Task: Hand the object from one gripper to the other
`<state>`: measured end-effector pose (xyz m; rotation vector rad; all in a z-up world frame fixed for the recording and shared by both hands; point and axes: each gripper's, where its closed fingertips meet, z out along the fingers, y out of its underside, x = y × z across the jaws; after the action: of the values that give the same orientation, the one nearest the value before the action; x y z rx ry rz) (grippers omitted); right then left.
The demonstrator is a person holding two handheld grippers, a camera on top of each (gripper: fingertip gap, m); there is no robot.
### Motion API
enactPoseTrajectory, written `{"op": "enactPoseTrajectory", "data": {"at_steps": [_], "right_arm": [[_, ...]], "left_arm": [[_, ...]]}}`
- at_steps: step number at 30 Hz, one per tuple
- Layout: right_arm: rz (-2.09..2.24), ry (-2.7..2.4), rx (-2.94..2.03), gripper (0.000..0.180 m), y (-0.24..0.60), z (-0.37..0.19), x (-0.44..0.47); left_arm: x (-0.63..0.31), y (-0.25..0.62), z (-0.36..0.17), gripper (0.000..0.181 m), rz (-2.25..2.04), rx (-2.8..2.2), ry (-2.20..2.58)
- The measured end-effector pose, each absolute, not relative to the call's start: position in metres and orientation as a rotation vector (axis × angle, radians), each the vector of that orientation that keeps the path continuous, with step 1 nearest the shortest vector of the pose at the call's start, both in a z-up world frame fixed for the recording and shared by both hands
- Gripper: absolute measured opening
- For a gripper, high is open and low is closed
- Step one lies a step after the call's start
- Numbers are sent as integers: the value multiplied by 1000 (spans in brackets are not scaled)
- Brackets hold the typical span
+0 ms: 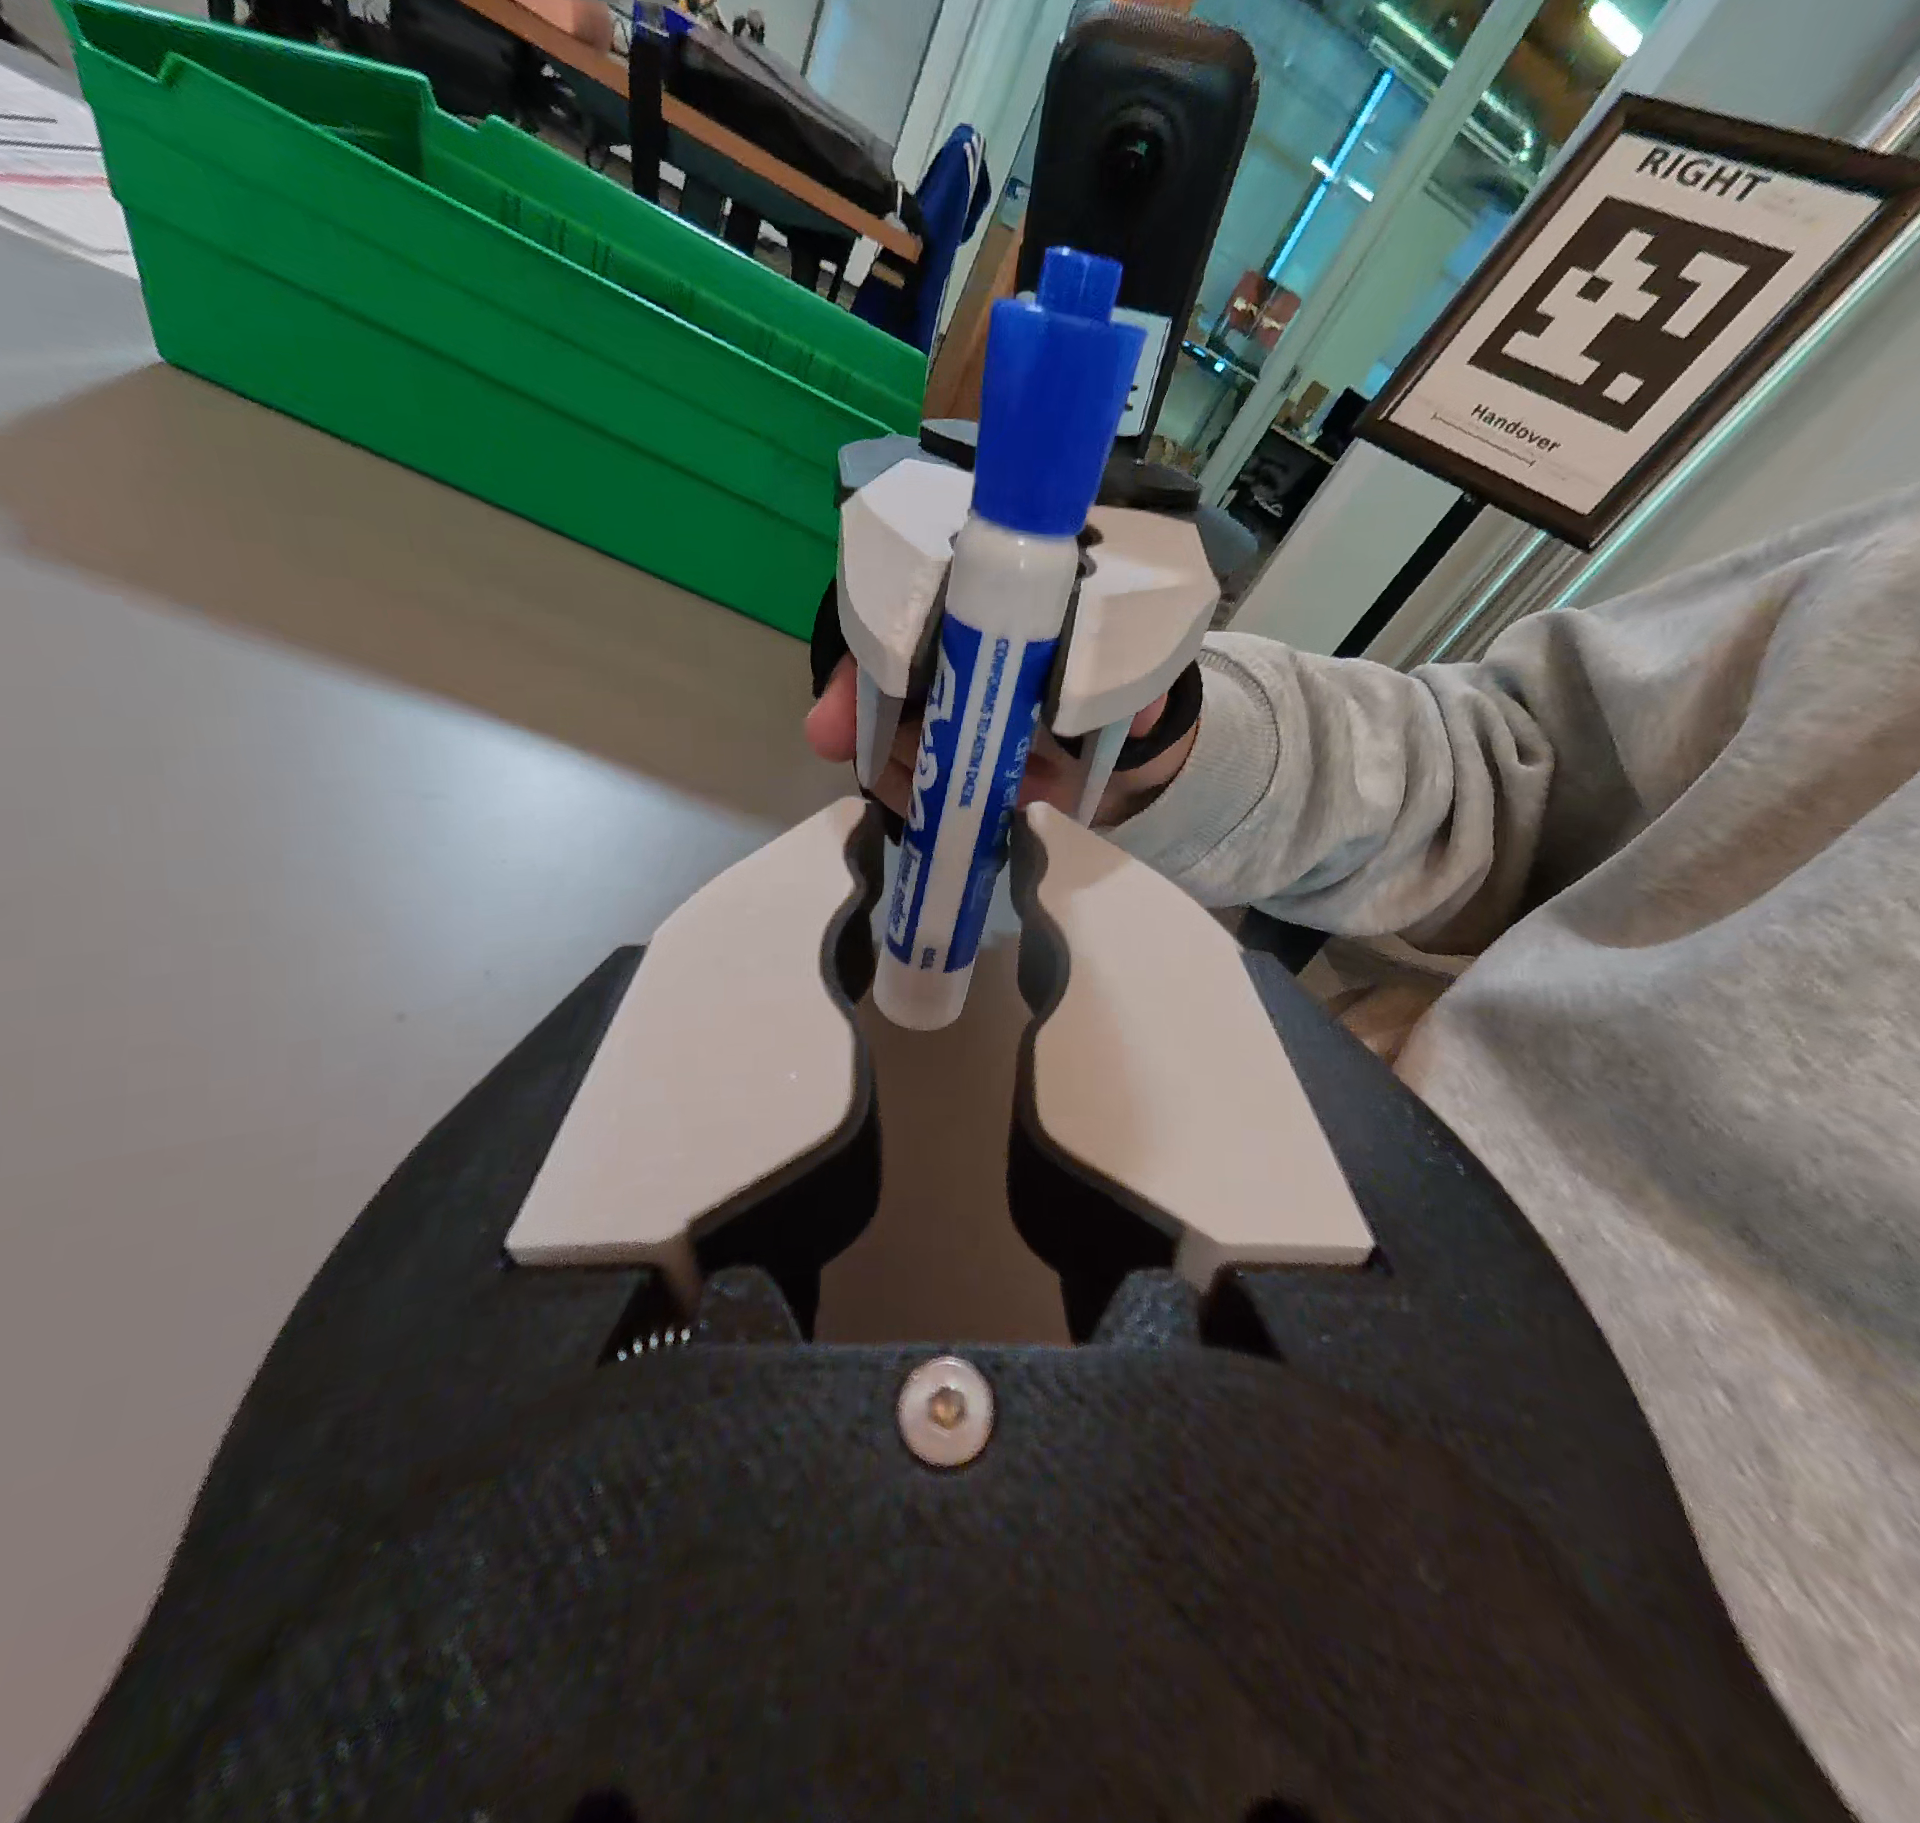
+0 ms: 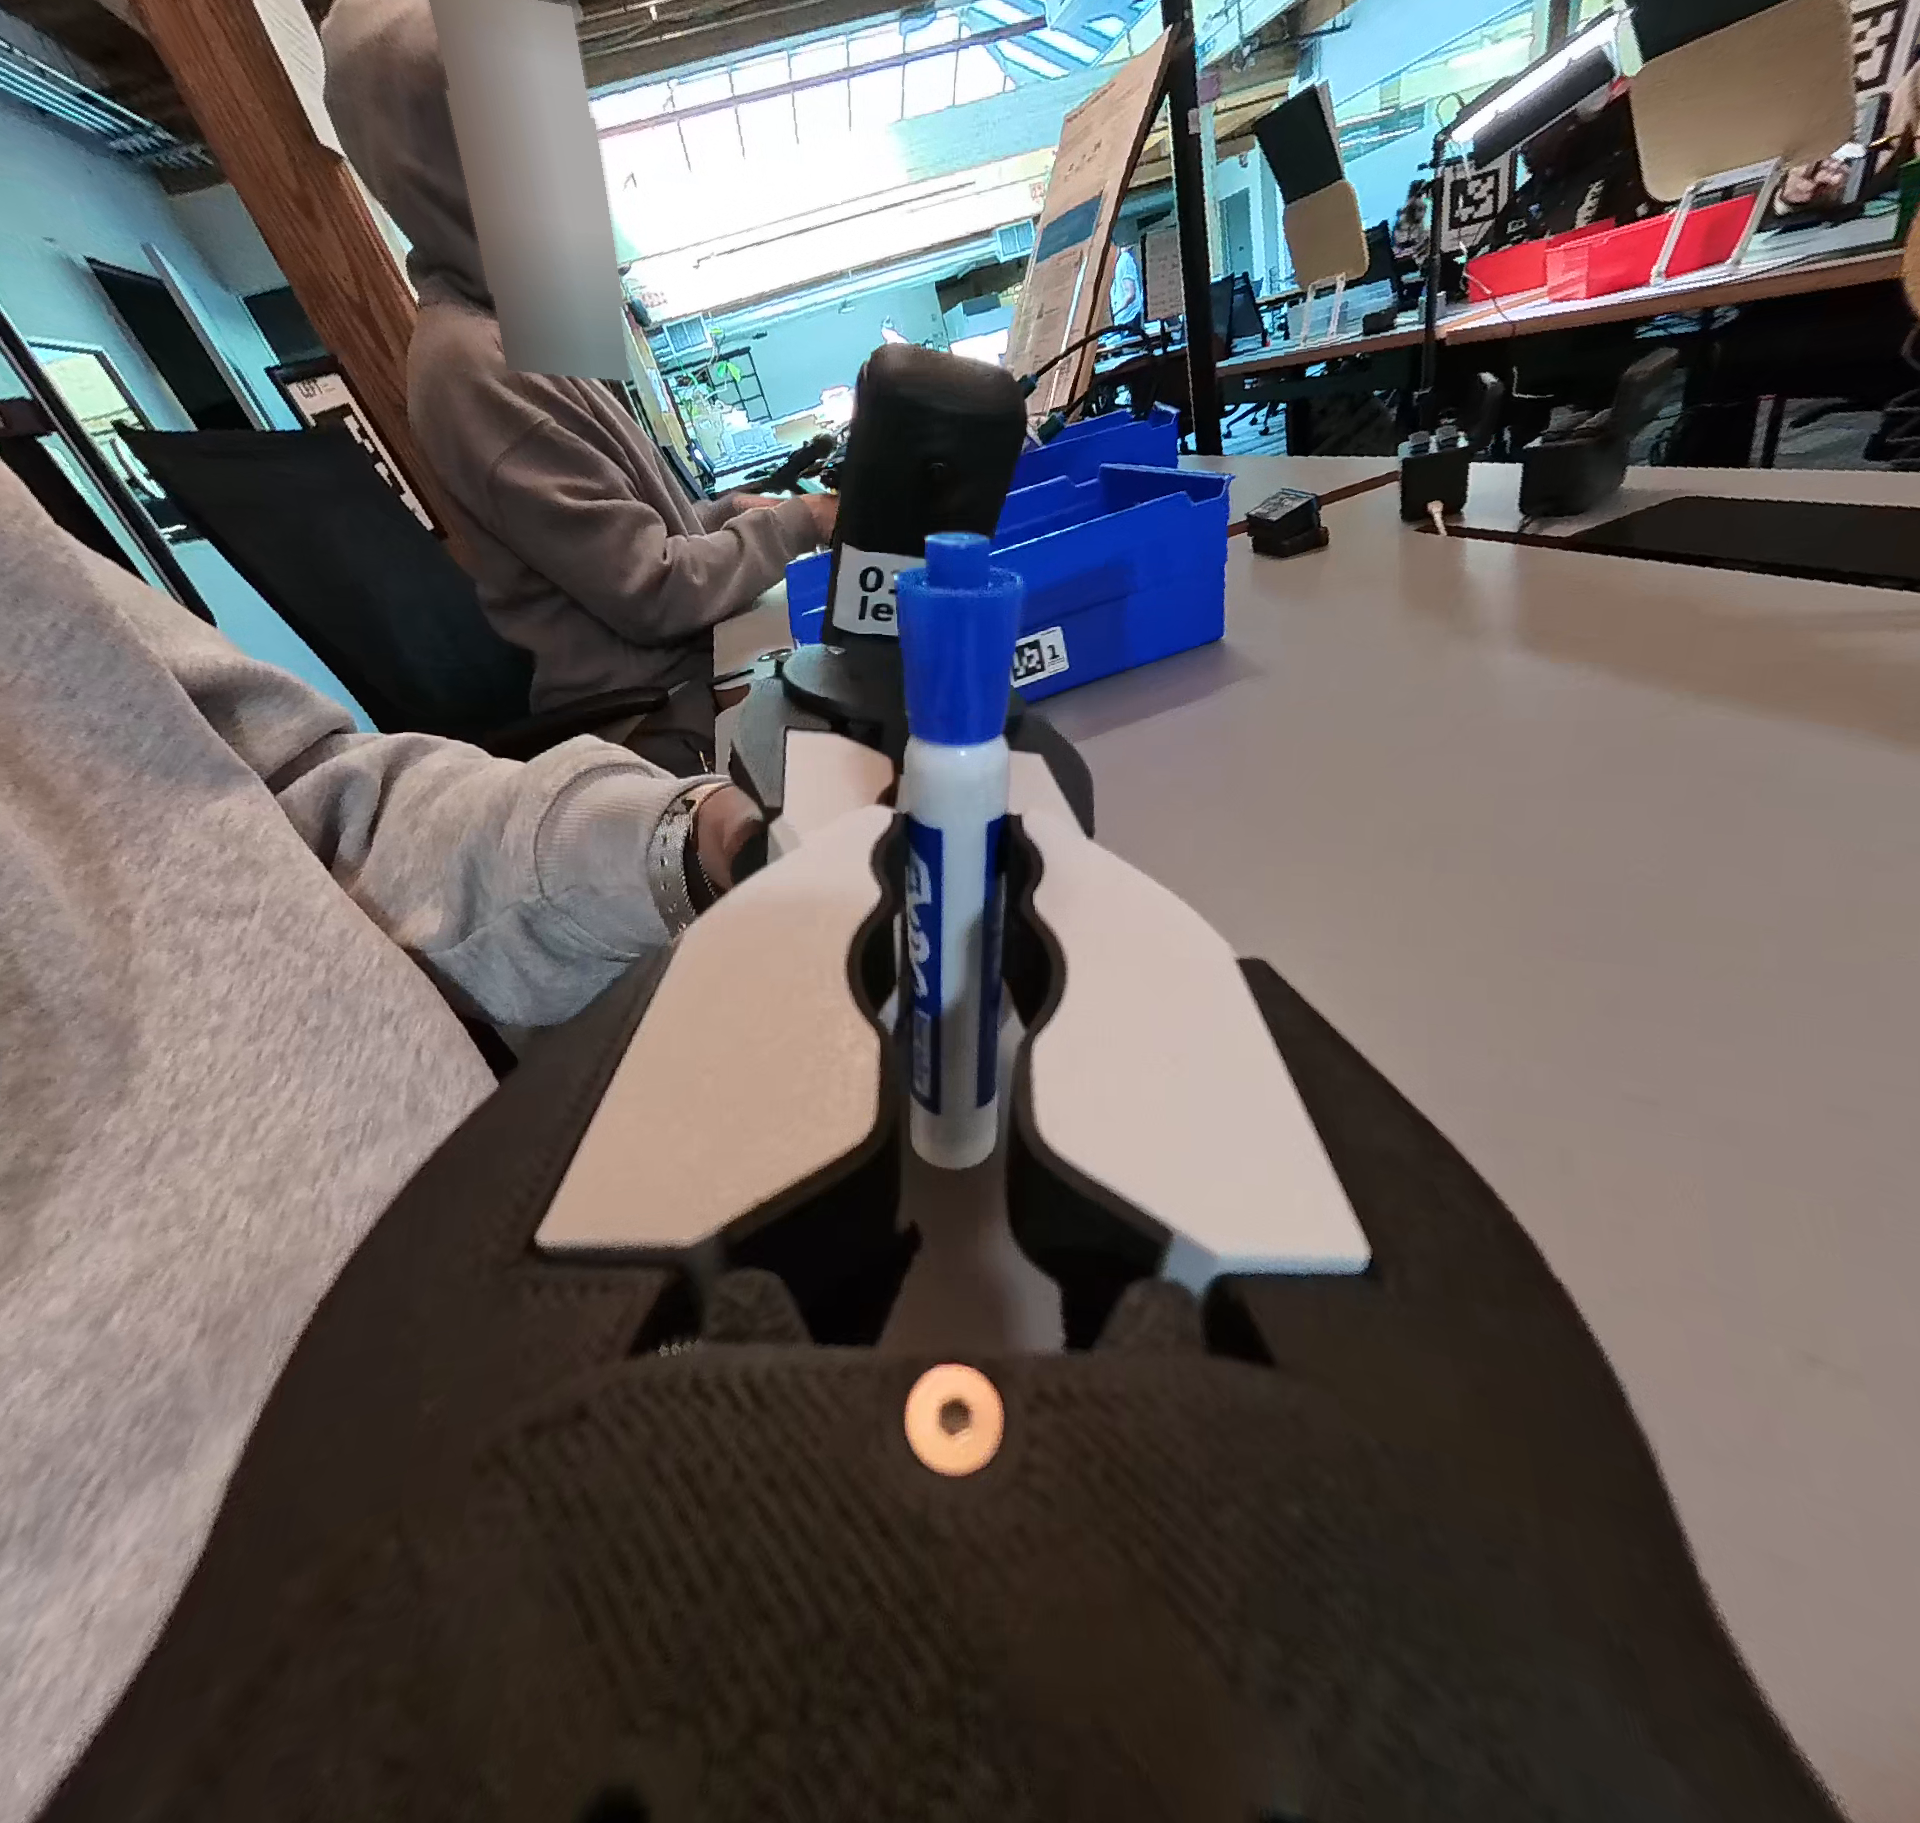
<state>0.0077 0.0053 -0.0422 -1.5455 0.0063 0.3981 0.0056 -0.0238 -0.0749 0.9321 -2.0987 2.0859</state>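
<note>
The marker (image 2: 954,900) stands upright above the bench (image 2: 1507,838), cap up. The right tool (image 2: 951,838) is clamped on its barrel, while the left tool (image 1: 940,823) flanks the lower end, parted, ready to take over.

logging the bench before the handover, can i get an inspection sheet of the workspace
surface: grey table, smooth top
job's things: blue-capped marker, upright, off the table
clutter: green bin; blue bin; small black boxes
grippers: right tongs shut on marker; left tongs around its lower end, contact unclear
cables: short pale cable by the boxes
surroundings: framed sign; seated person
</note>
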Motion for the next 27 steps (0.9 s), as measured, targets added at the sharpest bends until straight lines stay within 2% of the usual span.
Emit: {"op": "enactPoseTrajectory", "data": {"at_steps": [10, 14, 16, 21, 27], "right_arm": [[428, 6, -1535, 19, 6, -41, 5], [414, 36, -1494, 45, 7, -37, 11], [398, 54, -1479, 49, 5, -35, 16], [396, 101, -1510, 49, 6, -43, 25], [363, 1, -1640, 37, 15, -60, 7]], "left_arm": [[1, -26, -73, 20, 2093, 878, -2118], [3, -24, -70, 19, 2115, 883, -2120], [5, -19, -66, 19, 2142, 899, -2124], [10, -1, -50, 19, 2202, 936, -2153], [10, 9, -39, 19, 2217, 932, -2229]]}}
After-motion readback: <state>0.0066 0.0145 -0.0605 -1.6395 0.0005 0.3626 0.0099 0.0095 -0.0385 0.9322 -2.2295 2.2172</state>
